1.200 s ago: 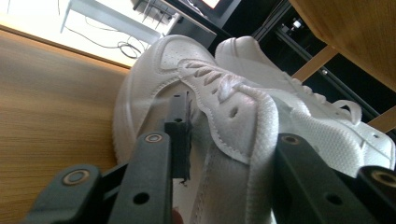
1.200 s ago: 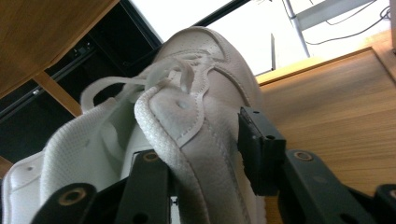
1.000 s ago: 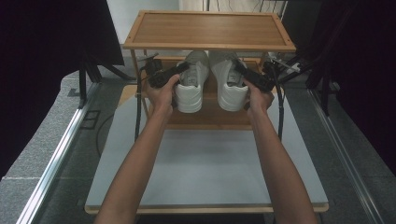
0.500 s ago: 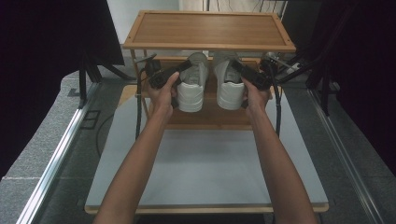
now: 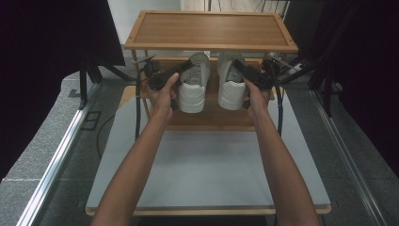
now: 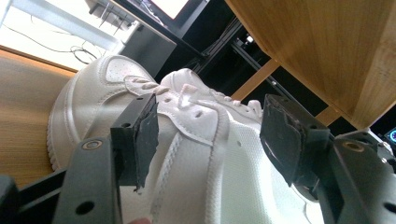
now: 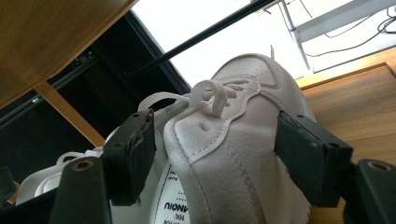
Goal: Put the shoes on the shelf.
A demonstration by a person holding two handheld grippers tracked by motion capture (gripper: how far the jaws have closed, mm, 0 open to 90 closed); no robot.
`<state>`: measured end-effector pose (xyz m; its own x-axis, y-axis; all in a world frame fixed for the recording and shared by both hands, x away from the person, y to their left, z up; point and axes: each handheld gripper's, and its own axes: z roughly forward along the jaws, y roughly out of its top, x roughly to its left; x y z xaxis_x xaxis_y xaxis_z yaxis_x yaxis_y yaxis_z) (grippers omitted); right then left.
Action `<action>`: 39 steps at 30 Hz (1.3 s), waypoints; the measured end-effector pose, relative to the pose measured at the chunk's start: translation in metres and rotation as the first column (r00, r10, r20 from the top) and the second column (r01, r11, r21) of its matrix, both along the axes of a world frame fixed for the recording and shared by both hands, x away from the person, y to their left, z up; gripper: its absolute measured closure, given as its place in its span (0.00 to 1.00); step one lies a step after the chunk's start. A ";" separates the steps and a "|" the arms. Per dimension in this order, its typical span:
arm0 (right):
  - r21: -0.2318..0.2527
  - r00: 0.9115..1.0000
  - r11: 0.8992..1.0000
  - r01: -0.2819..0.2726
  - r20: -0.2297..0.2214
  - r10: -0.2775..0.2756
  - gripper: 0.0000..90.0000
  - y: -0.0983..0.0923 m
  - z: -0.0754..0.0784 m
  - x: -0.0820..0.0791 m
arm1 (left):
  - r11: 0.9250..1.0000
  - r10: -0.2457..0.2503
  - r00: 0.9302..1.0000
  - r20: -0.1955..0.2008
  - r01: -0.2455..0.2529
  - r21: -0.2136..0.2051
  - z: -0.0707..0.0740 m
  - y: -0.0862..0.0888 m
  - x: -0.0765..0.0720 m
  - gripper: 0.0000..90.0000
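Both sets of jaws have just been opening and now stand wide. In the left gripper view the left gripper (image 6: pixel 210 140) straddles the collar of the left shoe (image 6: pixel 187 154): one pad sits just beside the eyelet side, the other stands apart from the mesh. In the right gripper view the right gripper (image 7: pixel 215 156) straddles the right shoe (image 7: pixel 233 154) the same way, with a gap at each pad, so neither shoe is gripped any longer.

A second ago the jaws were narrower on the collars; the shoes have not shifted since. My reading is that the pair has just been released on the lower shelf (image 5: pixel 211 115) and the placing is done, with only the pulling back of both hands left.

From the high view, the left gripper (image 5: pixel 181 70) sits at ten o'clock of the left shoe (image 5: pixel 193 89), and the right gripper (image 5: pixel 242 70) at two o'clock of the right shoe (image 5: pixel 230 87). The shoes stand side by side, heels toward the person, under the top shelf (image 5: pixel 209 30) of a wooden rack.

The rack stands at the twelve o'clock end of a pale grey bench (image 5: pixel 207 169). Grey floor and a metal rail (image 5: pixel 56 160) run along nine o'clock; dark curtains close off both sides.
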<state>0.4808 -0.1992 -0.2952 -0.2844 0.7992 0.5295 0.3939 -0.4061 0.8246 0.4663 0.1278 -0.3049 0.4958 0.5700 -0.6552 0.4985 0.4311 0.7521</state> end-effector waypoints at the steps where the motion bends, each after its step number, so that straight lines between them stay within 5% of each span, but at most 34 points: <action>1: 0.001 1.000 1.000 0.001 -0.009 -0.001 0.31 0.000 0.000 -0.001 | 1.000 0.001 1.000 0.000 -0.001 0.003 0.000 0.000 -0.001 0.41; 5: -0.008 1.000 1.000 0.029 -0.004 -0.029 0.31 0.001 0.001 -0.002 | 1.000 0.001 1.000 0.002 -0.001 0.003 -0.001 0.001 -0.002 0.41; 12: -0.104 0.994 0.992 0.067 0.093 -0.058 0.34 0.007 0.008 -0.011 | 1.000 -0.002 1.000 0.002 0.002 0.007 -0.001 0.001 -0.003 0.41; 16: -0.053 0.984 0.999 -0.002 0.176 0.011 0.30 0.002 0.013 -0.016 | 1.000 -0.003 1.000 0.004 0.003 0.008 -0.001 0.002 -0.004 0.41; 19: -0.108 0.978 0.993 -0.037 0.201 0.059 0.28 0.000 0.017 -0.021 | 1.000 -0.005 1.000 0.003 0.005 0.009 -0.001 0.003 -0.005 0.41; 27: -0.158 0.975 0.985 -0.065 0.199 0.097 0.33 -0.012 0.023 -0.040 | 1.000 -0.013 1.000 0.020 0.012 0.016 0.004 0.015 -0.018 0.42; 32: -0.259 0.981 0.962 -0.084 0.147 0.126 0.36 -0.016 0.024 -0.065 | 0.997 -0.017 0.999 0.049 0.013 0.078 0.008 0.026 -0.037 0.44; 35: -0.262 0.974 0.958 -0.119 0.156 0.164 0.39 -0.017 0.019 -0.085 | 0.994 -0.029 0.998 0.060 0.022 0.111 0.005 0.032 -0.052 0.44; 39: -0.314 0.970 0.938 -0.144 0.142 0.197 0.43 -0.015 0.008 -0.103 | 0.990 -0.050 0.996 0.068 0.040 0.138 -0.003 0.037 -0.072 0.46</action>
